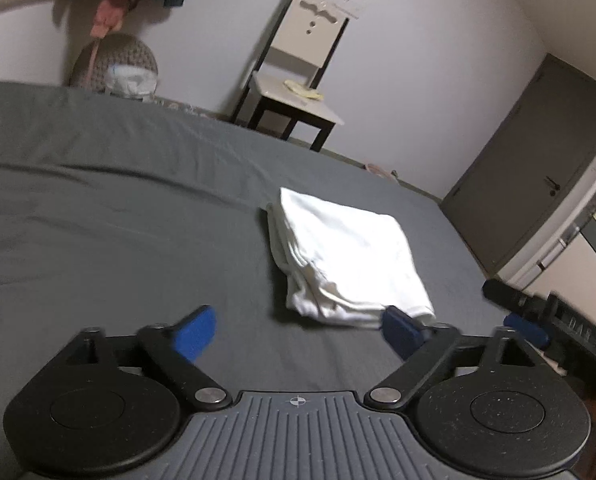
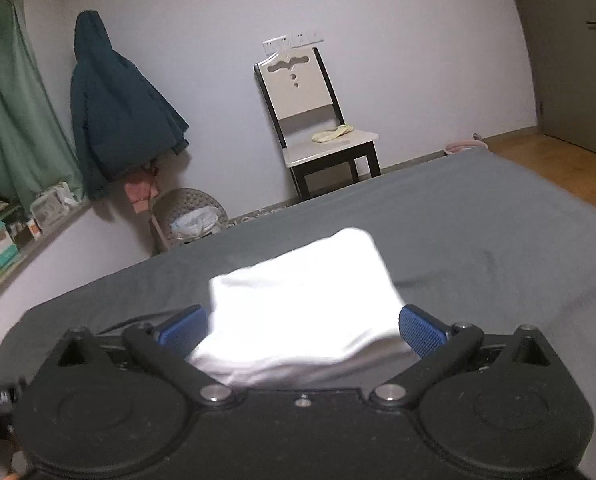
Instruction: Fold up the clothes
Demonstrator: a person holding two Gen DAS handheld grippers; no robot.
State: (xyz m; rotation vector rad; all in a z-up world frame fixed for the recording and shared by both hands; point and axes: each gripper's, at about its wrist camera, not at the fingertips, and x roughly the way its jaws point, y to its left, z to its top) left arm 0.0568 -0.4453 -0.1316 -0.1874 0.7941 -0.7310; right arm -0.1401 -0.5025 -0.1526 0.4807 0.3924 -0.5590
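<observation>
Left wrist view: left gripper (image 1: 300,330) has its blue fingers (image 1: 196,334) spread wide, holding nothing. The folded white garment (image 1: 348,258) lies on the grey bed (image 1: 118,208), just ahead and to the right; a chair (image 1: 298,76) stands by the wall.

Right wrist view: right gripper (image 2: 302,326) fingers spread wide, the garment (image 2: 302,300) lying between them; contact cannot be told.

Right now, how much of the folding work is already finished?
Done: the white garment lies folded into a compact stack on the grey bed. In hand: nothing; left gripper and right gripper are both open. Left: no other unfolded clothes show on the bed.
</observation>
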